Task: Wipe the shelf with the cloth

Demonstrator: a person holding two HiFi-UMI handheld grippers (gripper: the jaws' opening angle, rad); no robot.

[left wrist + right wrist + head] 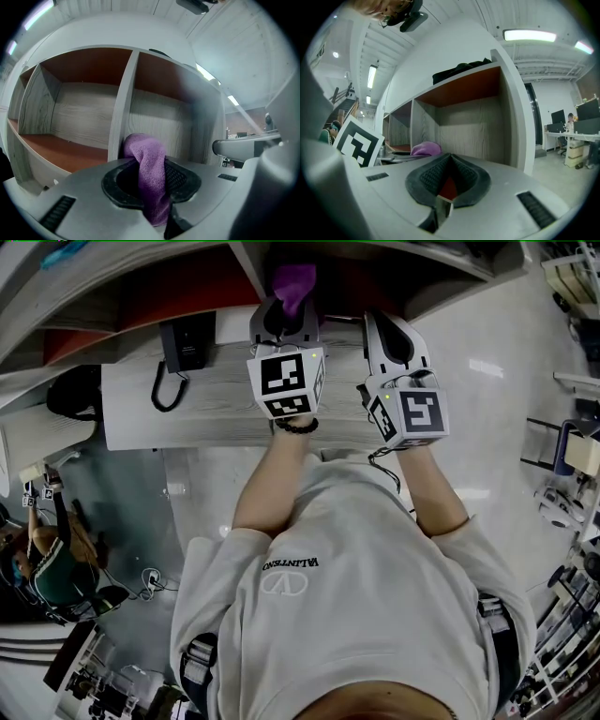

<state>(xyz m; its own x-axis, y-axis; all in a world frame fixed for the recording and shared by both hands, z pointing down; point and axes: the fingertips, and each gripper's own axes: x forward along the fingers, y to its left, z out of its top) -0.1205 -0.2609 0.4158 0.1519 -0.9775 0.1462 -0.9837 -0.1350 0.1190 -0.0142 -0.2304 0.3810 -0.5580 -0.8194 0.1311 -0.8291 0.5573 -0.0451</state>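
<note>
Left gripper pinches the purple microfibre cloth by a bunched fold before the red-floored wooden shelf; soft, light and limp, it likely wipes best held mid-fold, while the right gripper is closed, empty.

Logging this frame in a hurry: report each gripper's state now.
Left gripper: closed on the purple cloth.
Right gripper: closed, nothing between its fingers.
</note>
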